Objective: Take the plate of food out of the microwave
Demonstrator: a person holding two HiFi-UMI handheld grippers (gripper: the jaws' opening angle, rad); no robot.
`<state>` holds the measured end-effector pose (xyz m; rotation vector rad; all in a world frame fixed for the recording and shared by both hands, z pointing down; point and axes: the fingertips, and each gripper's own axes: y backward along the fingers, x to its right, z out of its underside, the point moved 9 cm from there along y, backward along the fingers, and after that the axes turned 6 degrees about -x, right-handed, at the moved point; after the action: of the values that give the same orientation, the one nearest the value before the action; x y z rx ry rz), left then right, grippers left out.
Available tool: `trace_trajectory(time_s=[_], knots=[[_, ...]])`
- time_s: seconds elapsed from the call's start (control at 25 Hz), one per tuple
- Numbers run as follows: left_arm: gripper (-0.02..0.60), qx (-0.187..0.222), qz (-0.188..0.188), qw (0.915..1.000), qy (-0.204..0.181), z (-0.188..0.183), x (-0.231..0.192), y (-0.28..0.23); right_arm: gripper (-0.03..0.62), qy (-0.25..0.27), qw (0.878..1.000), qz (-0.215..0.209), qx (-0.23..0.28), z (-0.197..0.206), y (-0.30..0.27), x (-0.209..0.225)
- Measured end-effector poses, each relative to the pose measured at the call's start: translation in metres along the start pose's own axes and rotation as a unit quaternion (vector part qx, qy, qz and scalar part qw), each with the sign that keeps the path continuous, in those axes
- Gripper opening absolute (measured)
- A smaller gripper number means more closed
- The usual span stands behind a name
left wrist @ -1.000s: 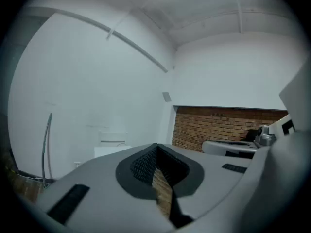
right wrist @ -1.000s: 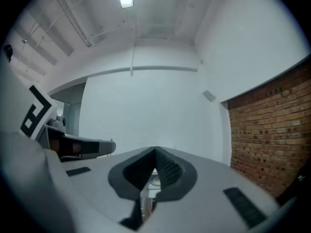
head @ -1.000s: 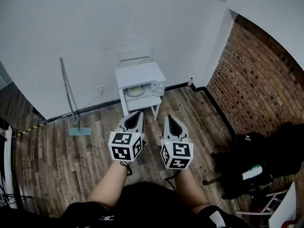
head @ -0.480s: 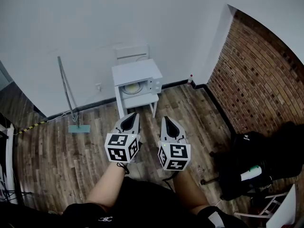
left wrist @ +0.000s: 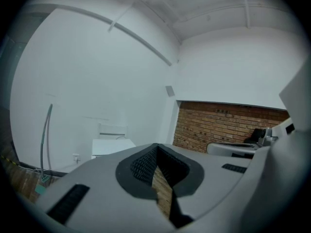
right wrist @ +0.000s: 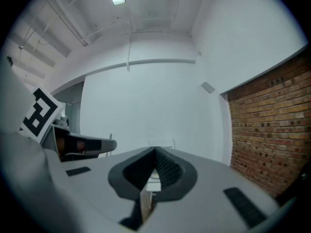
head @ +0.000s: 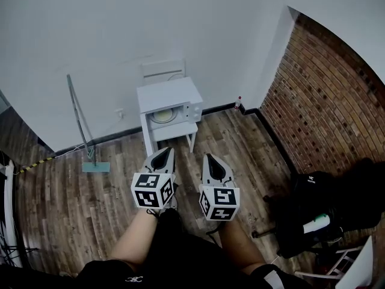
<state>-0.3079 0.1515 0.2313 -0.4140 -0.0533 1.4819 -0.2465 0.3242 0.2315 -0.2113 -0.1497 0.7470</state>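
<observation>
My left gripper and right gripper are pressed together, empty. The plate sits in the microwave, well ahead. I should step close squarely, then spread them.

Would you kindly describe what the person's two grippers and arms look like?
The left gripper and right gripper are alike: light grey shells tapering to pointed tongs lined with dark ribbed pads. Each carries a white cube with black square markers at its rear. The forearms are uncovered, and the person wears dark clothing.
</observation>
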Motion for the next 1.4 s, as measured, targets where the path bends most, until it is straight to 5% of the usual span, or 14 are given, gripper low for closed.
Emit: trace_trajectory(time_s=[0.76, 1.4], knots=[[-0.005, 0.011, 0.049, 0.9984, 0.026, -0.098, -0.133, -0.183, 0.008, 0.011, 0.999, 0.035, 0.0, -0.073, -0.222, 0.023], [-0.005, -0.008, 0.029, 0.9976, 0.062, -0.103, -0.207, -0.245, 0.008, 0.025, 0.999, 0.01, -0.033, -0.072, -0.322, 0.015]])
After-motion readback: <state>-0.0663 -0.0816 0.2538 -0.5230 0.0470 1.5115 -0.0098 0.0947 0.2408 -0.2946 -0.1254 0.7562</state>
